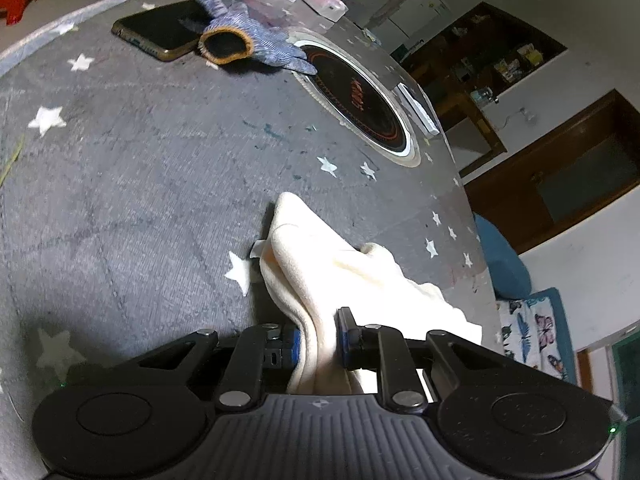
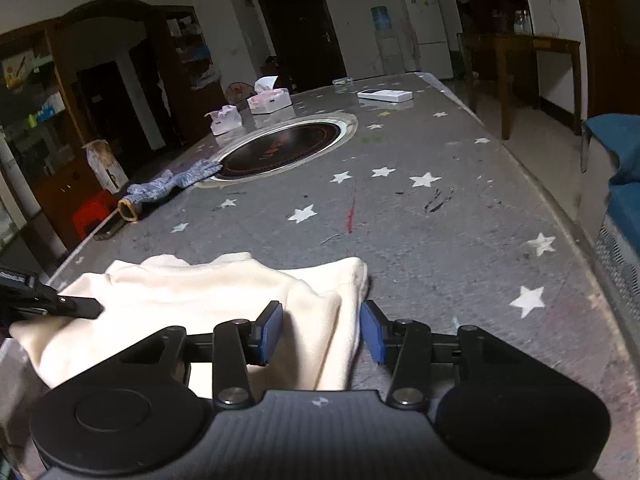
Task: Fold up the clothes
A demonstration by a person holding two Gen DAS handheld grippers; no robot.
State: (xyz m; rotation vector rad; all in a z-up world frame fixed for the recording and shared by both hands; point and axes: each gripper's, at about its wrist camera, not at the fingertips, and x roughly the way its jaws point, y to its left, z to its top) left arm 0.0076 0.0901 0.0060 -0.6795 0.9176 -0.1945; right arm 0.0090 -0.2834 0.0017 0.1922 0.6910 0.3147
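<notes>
Two grippers are at the cloth near the table edge: left gripper pinching it, right gripper spread apart.

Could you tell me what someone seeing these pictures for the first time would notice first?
The cream garment lies bunched at the near edge of the grey star-patterned table, with the left gripper pinching a fold of it and the right gripper open over its right end. Farther back sit a round black cooktop set into the table and a blue knit glove lying across a phone.
</notes>
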